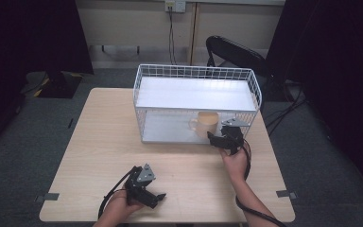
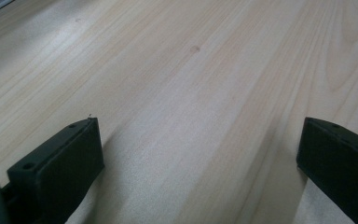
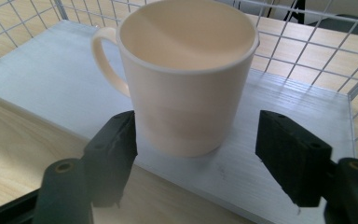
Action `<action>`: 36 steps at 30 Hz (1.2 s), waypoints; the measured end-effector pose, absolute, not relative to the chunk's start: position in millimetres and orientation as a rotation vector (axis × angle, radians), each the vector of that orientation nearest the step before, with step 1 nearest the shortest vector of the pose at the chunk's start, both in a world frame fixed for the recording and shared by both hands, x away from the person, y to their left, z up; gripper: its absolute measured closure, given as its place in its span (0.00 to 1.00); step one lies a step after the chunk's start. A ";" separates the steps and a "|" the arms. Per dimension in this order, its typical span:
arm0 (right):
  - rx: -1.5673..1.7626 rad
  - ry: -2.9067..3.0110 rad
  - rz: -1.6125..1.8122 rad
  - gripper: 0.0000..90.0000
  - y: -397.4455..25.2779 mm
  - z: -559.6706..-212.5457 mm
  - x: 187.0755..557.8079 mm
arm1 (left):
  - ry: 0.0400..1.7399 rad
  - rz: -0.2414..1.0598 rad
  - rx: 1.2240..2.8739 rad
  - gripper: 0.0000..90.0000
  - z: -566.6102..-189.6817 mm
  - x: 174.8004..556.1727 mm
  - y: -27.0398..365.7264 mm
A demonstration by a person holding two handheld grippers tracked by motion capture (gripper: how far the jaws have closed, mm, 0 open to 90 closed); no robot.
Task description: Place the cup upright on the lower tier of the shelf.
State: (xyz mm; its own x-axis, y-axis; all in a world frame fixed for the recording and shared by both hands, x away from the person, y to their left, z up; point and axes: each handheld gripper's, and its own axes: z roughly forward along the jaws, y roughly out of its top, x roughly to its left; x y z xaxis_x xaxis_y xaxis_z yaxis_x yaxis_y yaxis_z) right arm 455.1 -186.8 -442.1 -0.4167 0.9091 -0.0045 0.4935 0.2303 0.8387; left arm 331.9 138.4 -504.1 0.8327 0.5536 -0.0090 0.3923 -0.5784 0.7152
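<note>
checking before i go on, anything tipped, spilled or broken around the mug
Nothing stands out. The cream mug stands upright and empty on the lower shelf of the white wire rack, with the right hand-held gripper open around its base. No spill or damage shows.

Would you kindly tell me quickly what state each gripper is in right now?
Left gripper: open, holding nothing, over the light wooden table.
Right gripper: open, jaws either side of the cream plastic mug, not clamped.
</note>
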 end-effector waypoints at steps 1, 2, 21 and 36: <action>1.284 2.006 1.085 0.31 -186.8 -442.1 455.1 | 0.687 0.277 2.259 0.00 -504.1 331.9 138.4; 1.273 2.012 1.087 0.27 -186.6 -441.5 454.0 | 0.687 0.276 2.259 0.00 -504.2 332.0 138.4; 1.218 2.094 1.116 0.16 -191.0 -445.6 438.9 | 0.687 0.276 2.259 0.00 -504.2 332.0 138.4; 1.194 2.130 1.132 0.16 -207.6 -448.6 424.1 | 0.687 0.276 2.259 0.00 -504.2 332.0 138.4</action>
State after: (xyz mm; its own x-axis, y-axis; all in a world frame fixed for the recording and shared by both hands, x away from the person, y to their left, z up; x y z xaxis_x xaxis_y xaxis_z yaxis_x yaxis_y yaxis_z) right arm 424.1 -207.6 -448.6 -0.5265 0.8501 0.0107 0.4844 0.2896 0.8255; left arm 332.0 138.4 -504.2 0.8330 0.5531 -0.0097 0.3923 -0.5783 0.7154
